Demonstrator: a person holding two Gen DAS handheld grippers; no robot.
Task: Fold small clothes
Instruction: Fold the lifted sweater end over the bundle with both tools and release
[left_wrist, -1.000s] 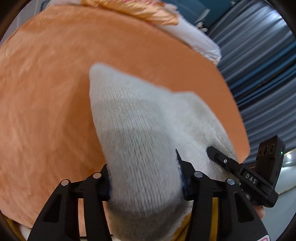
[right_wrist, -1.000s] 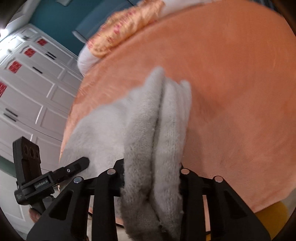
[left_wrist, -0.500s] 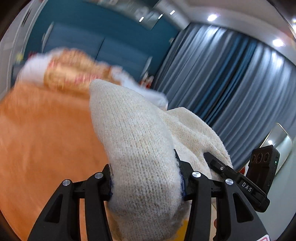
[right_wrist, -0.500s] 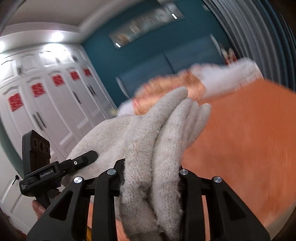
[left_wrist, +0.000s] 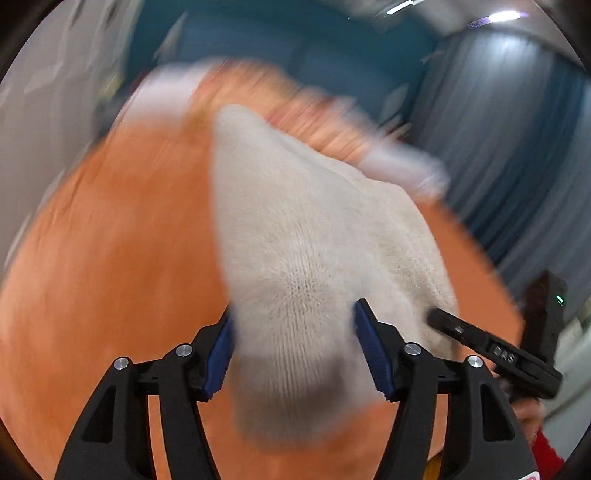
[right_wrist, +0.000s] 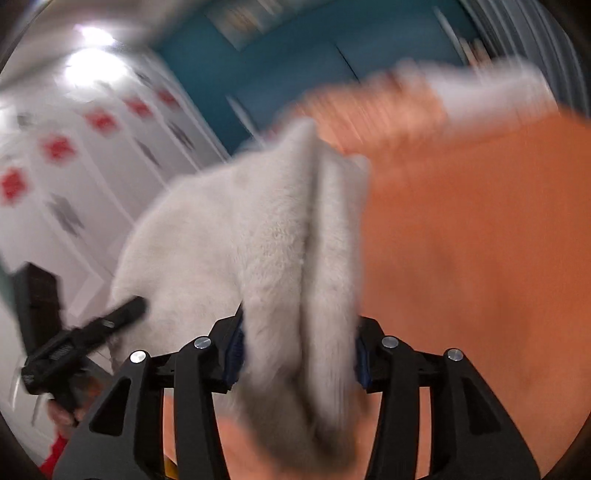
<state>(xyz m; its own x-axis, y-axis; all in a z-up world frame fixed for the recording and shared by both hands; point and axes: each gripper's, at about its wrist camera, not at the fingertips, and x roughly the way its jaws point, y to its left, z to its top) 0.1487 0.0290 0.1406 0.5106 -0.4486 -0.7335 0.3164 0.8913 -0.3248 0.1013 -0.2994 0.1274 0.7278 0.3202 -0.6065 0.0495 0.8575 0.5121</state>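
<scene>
1. Both tools have just been opening. The left tool (left_wrist: 293, 345) now shows a gap between its right pad and the knit (left_wrist: 306, 236); the left pad's contact is blurred, so it reads as letting go.
2. The right tool (right_wrist: 297, 352) is wider than half a second ago, yet the bunched folds of the knit (right_wrist: 258, 236) fill the space between its pads; whether they press on it I cannot tell.
3. The knit stretches between the two tools above the orange bed (left_wrist: 110, 236), and both views look more down onto the bed than half a second ago.
4. My reading: the garment is being released onto the bed, either to lay it flat or to set down a fold.
</scene>
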